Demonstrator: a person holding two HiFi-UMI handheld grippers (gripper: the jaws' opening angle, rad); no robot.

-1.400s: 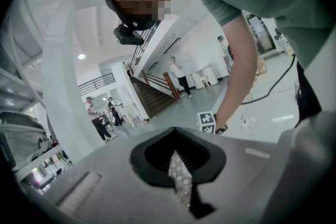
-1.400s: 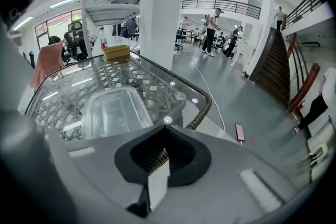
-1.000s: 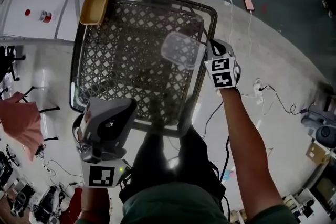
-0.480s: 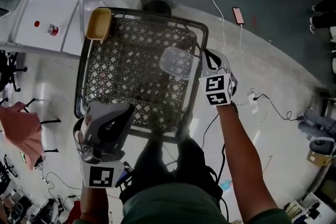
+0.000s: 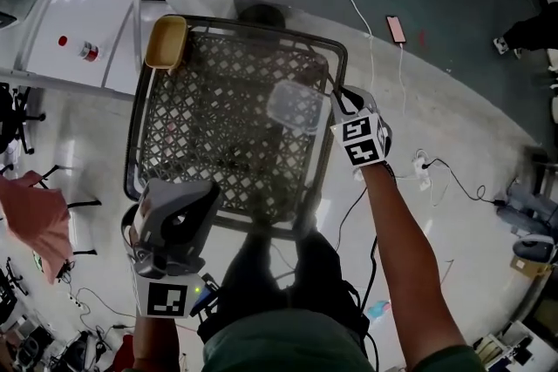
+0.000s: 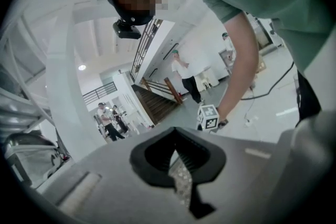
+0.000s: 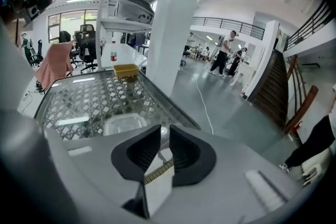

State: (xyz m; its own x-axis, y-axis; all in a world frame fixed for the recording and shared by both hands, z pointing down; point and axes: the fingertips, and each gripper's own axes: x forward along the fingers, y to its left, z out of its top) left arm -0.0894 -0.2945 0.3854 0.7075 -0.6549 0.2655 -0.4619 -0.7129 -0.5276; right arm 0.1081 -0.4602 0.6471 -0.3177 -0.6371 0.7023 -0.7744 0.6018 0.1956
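Note:
My right gripper (image 5: pixel 342 98) hovers at the right edge of a glass-topped table (image 5: pixel 157 144) with a dark lattice under the glass. Its jaws stand a narrow slit apart with nothing between them (image 7: pixel 164 131). A clear plastic container (image 5: pixel 296 104) lies on the glass just left of it and shows low in the right gripper view (image 7: pixel 123 124). A yellow tub (image 5: pixel 166 42) sits on the far left corner (image 7: pixel 126 71). My left gripper (image 5: pixel 177 218) is at the table's near left corner, tilted up at the person, and is shut on nothing (image 6: pixel 176 136).
A white column (image 7: pixel 173 23) and metal shelving (image 7: pixel 126 2) stand behind the table. A phone (image 5: pixel 396 28) and cables (image 5: pixel 436 165) lie on the floor to the right. People (image 7: pixel 226 52) stand in the hall by a staircase (image 7: pixel 283 86). A pink cloth (image 5: pixel 35 218) hangs on a chair.
The right gripper's jaws have parted to a slit and it has tilted up, so the clear container shows smaller and lower. The left gripper stays shut and has swung slightly.

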